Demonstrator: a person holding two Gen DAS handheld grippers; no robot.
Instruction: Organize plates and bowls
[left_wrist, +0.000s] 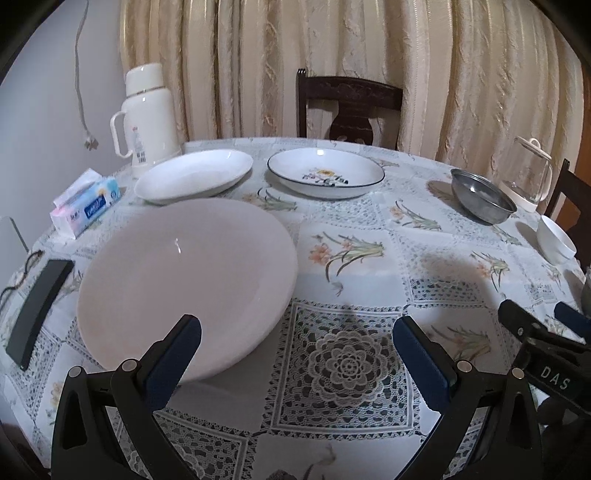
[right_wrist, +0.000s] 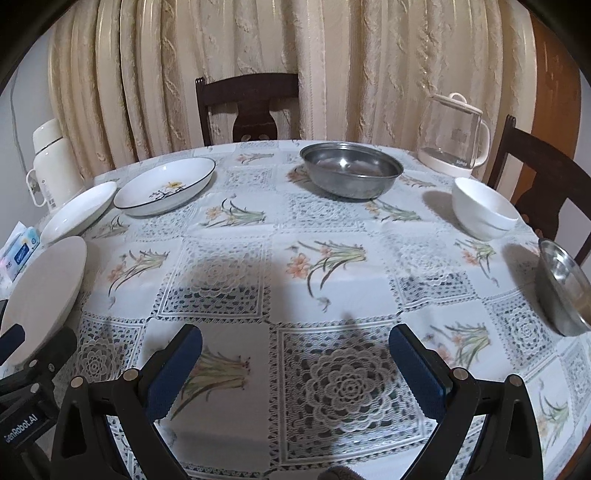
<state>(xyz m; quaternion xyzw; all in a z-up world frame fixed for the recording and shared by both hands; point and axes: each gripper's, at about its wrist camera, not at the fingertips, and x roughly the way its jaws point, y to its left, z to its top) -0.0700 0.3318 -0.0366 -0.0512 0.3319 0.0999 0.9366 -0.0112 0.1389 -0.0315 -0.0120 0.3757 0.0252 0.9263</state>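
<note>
Your left gripper (left_wrist: 297, 349) is spread wide with the large plain white plate (left_wrist: 186, 284) just ahead of its left finger; slide in carelessly and you'll shove the plate. Your right gripper (right_wrist: 295, 360) also gapes, holding nothing. The steel bowl (right_wrist: 565, 288) far to its right is cut off by the frame.

My left gripper (left_wrist: 297, 354) has black plastic arms with triangular cut-outs, round silver pins at the joints and dark blue ribbed pads on its fingers (left_wrist: 173, 354). My right gripper (right_wrist: 295, 365) is built the same. White lettering marks each body: "DAS" on one, "GenRobot.AI" on the other.
</note>
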